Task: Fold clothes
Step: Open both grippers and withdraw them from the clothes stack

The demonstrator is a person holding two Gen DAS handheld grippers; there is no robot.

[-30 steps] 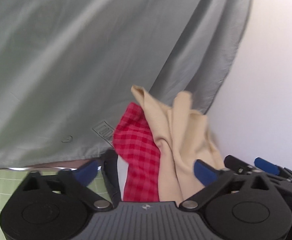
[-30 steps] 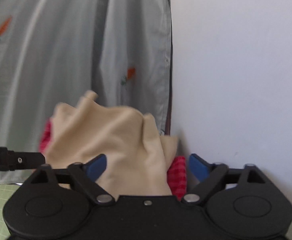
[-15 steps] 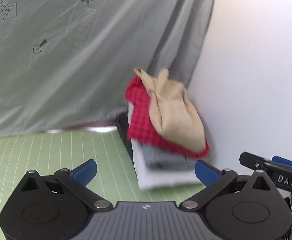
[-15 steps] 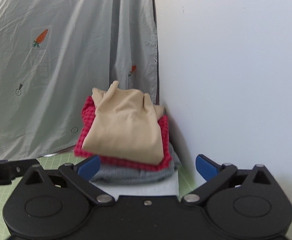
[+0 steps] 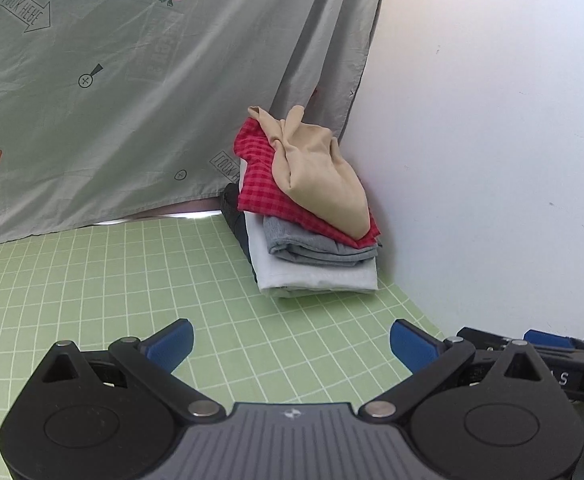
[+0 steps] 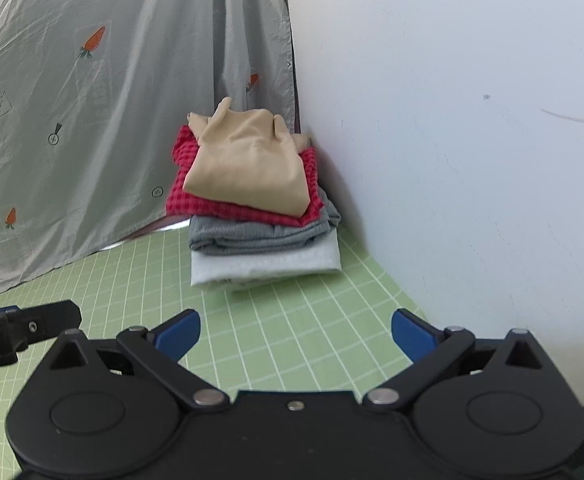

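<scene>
On the left side of both views hangs a big grey curtain with little orange carrots [image 5: 92, 100] printed on it. It makes a back wall, so the clothes have a corner to lean into. Below it lies a light green mat with white grid lines [image 5: 92, 280]. The lines may help someone lay clothes straight, and the part near the grippers has nothing on it.

In the middle of each view, a bit above the centre, sits the neat pile of folded clothes [image 5: 312, 216]. A pale blue-white folded cloth [image 6: 264, 264] is at the bottom, touching the mat. On it lies a grey folded cloth [image 6: 252, 236], then a red checked cloth [image 6: 184, 196]. On top rests a tan soft cloth [image 6: 248, 168], a bit bumpy at its far end. The widest piece seems to be lowest, so the pile should not tip.

To the right stands a plain white wall [image 5: 492, 140], just beside the pile.

At the bottom, the left gripper [image 5: 290, 346] has its blue pads wide apart with nothing between them. The right gripper [image 6: 296, 334] is spread wide too and holds nothing. Both are well apart from the pile, so I think this piece is done.
</scene>
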